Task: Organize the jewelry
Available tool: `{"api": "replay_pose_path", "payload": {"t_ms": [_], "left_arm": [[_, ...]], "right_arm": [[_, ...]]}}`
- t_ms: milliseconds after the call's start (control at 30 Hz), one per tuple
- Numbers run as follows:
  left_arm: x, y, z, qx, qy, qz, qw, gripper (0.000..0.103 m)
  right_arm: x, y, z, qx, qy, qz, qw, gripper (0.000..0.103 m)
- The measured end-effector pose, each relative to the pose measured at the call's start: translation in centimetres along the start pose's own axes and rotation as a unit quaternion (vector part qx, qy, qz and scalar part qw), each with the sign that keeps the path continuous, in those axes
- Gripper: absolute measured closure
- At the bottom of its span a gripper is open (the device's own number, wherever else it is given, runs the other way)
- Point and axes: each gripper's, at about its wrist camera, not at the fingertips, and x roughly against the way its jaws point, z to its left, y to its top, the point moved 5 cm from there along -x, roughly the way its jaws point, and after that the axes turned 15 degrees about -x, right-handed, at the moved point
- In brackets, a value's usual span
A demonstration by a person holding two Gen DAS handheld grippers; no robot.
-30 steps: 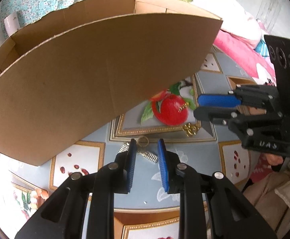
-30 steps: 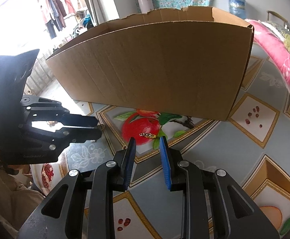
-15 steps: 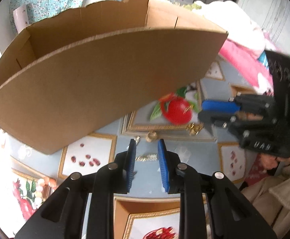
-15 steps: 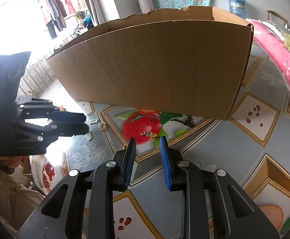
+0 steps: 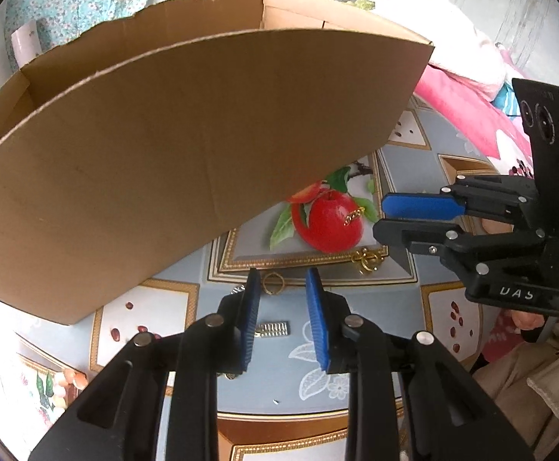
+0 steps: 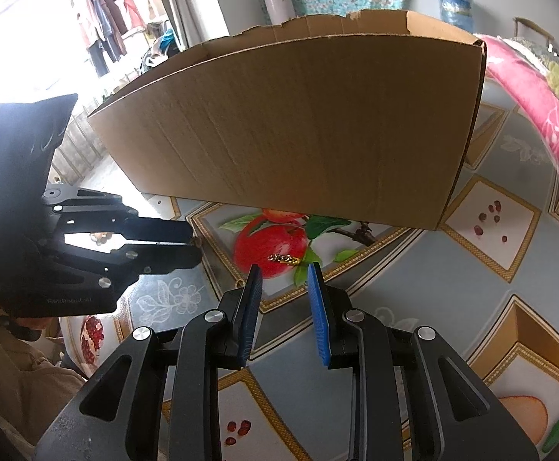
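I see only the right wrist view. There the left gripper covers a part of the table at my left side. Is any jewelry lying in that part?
Observer: Yes. A thin gold ring lies on the tablecloth, just ahead of the left gripper.
Operator: Does the gripper hold the ring?
Observer: No. Its jaws stand apart with nothing between them, and the ring lies flat on the cloth.
Operator: Is there another piece close to it?
Observer: A small silver ridged piece lies nearer to the camera, seen in the gap between the two fingers.
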Motion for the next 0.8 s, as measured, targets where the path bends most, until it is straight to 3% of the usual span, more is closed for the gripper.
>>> {"api": "replay_pose_path", "payload": {"t_ms": [367,467,567,800], "left_arm": [[-0.1,-0.3,0.4,-0.001,0.014,-0.009,0.9999,0.093],[-0.1,-0.3,0.4,0.000,0.015,-0.010,0.9998,0.094],[-0.1,-0.4,0.5,0.001,0.014,-0.011,0.9998,0.094],[-0.1,-0.4,0.5,0.003,0.014,-0.013,0.9998,0.094]], "right_arm": [[0.1,0.1,0.0,0.000,0.001,-0.002,1.000,0.078],[0.3,0.1,0.4,0.006,0.008,0.000,1.000,0.078],[0.4,-0.1,1.2,0.019,0.020,0.009,1.000,0.072],[-0.3,-0.8,2.3,0.046,0.017,0.023,0.999,0.072]]}}
